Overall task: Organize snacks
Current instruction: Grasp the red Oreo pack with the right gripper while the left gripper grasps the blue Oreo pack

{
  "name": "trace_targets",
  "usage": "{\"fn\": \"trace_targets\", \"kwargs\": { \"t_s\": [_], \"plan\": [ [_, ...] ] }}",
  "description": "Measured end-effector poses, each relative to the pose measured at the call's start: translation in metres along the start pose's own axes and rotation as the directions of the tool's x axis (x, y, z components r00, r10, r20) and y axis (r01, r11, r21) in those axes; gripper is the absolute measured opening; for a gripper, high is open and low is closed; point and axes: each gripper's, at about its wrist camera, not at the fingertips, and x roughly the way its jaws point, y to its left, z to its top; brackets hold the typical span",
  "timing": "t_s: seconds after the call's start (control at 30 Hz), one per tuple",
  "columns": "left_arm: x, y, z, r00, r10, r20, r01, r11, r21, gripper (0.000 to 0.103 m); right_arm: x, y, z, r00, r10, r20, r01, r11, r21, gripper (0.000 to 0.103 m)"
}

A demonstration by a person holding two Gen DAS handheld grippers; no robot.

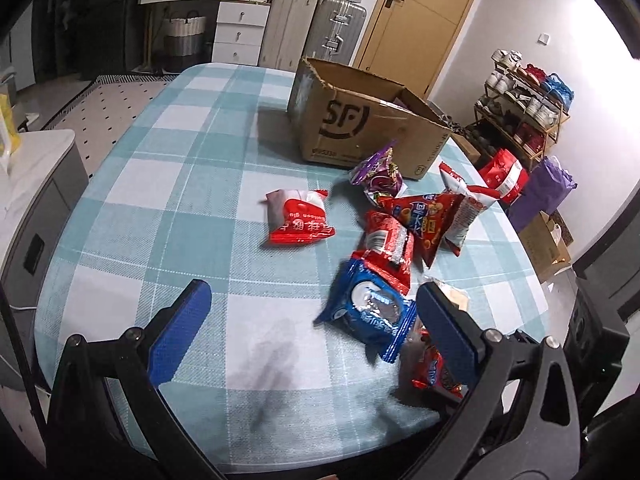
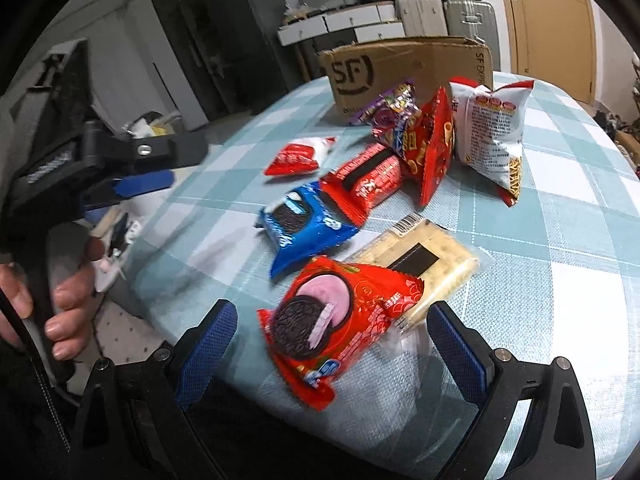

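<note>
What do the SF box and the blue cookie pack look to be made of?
SF box: brown corrugated cardboard, matte, with frayed, dented flap edges. Blue cookie pack: probably thin plastic film, glossy, with highlights, wrinkles and crimped ends. Both grippers are open and empty.

The left gripper (image 1: pixel 312 312) hangs over the table (image 1: pixel 192 152), jaws spread wide and holding nothing. The right gripper (image 2: pixel 332 344) is low over the table's near edge, jaws also wide apart. A bare hand (image 2: pixel 60 300) grips the left gripper's handle, off the table's side.
</note>
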Motion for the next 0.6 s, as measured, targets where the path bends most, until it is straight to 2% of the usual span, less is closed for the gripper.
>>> {"fn": "trace_targets", "kwargs": {
  "t_s": [0.1, 0.23, 0.3, 0.33, 0.5, 0.6],
  "plan": [
    [0.003, 0.005, -0.001, 1.0, 0.0, -0.007, 0.0, 1.0, -0.008, 0.102, 0.007, 0.001, 0.003, 0.999, -0.031, -0.013, 0.031, 1.0, -0.001, 0.087],
    [0.005, 0.012, -0.005, 1.0, 0.002, -0.011, -0.003, 1.0, -0.023, 0.102, 0.013, 0.005, 0.004, 0.998, -0.069, -0.014, 0.069, 0.997, -0.02, 0.079],
    [0.007, 0.015, -0.006, 1.0, 0.004, -0.02, -0.005, 0.999, -0.032, 0.102, 0.014, 0.007, 0.004, 0.996, -0.085, -0.01, 0.084, 0.996, -0.041, 0.059],
    [0.009, 0.017, -0.006, 1.0, 0.007, -0.027, -0.008, 0.999, -0.037, 0.102, 0.014, 0.007, 0.004, 0.996, -0.088, -0.008, 0.087, 0.995, -0.045, 0.056],
    [0.011, 0.022, -0.007, 1.0, 0.009, -0.029, -0.01, 0.999, -0.049, 0.102, 0.008, -0.002, 0.002, 0.999, -0.042, 0.014, 0.043, 0.999, -0.013, 0.049],
    [0.01, 0.021, -0.008, 1.0, 0.013, -0.027, -0.014, 0.999, -0.044, 0.102, 0.005, -0.005, 0.001, 0.999, -0.018, 0.026, 0.018, 1.0, 0.003, 0.048]
  ]
}}
